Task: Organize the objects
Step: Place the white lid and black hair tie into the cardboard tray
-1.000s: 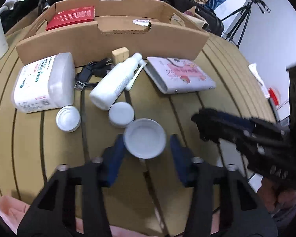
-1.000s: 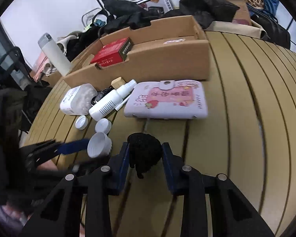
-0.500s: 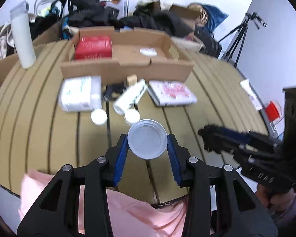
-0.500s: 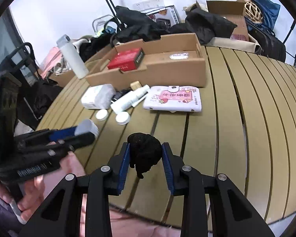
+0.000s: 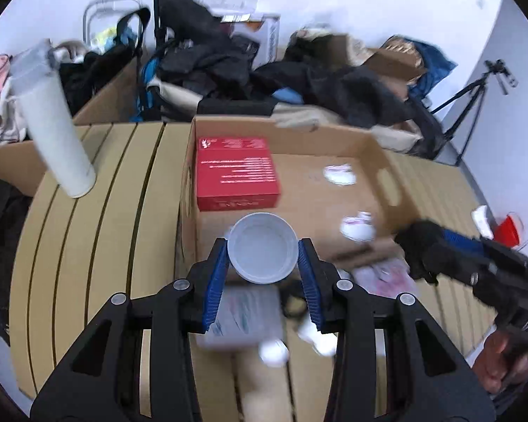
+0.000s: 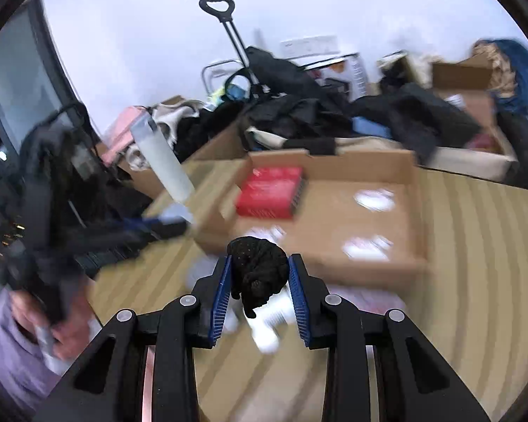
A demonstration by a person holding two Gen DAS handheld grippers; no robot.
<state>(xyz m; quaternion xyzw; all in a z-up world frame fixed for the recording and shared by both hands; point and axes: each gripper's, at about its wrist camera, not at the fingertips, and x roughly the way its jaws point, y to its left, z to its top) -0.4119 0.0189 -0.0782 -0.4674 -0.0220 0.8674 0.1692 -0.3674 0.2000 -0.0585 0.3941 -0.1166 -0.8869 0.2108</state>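
Cup (image 5: pixel 262 248) first: it is a small white plastic cup, and it looks light and thin, so a hard squeeze could bend it. Holding it by its round sides, like now, seems best. The left claw (image 5: pixel 263 256) is closed just enough to pinch the cup between its blue pads (image 5: pixel 214 281), with the open mouth facing the camera. The cup hangs up in the air over the front edge of the cardboard box (image 5: pixel 383 190), near the red box (image 5: pixel 237 172) that lies inside.

The right claw (image 6: pixel 258 274) is closed narrow on a black fuzzy lump (image 6: pixel 258 267). It looks soft and squishy, so it should not break or slip. It is also in the air, in front of the cardboard box. More small things lie on the desk (image 5: pixel 88 246) below, too blurry to name.
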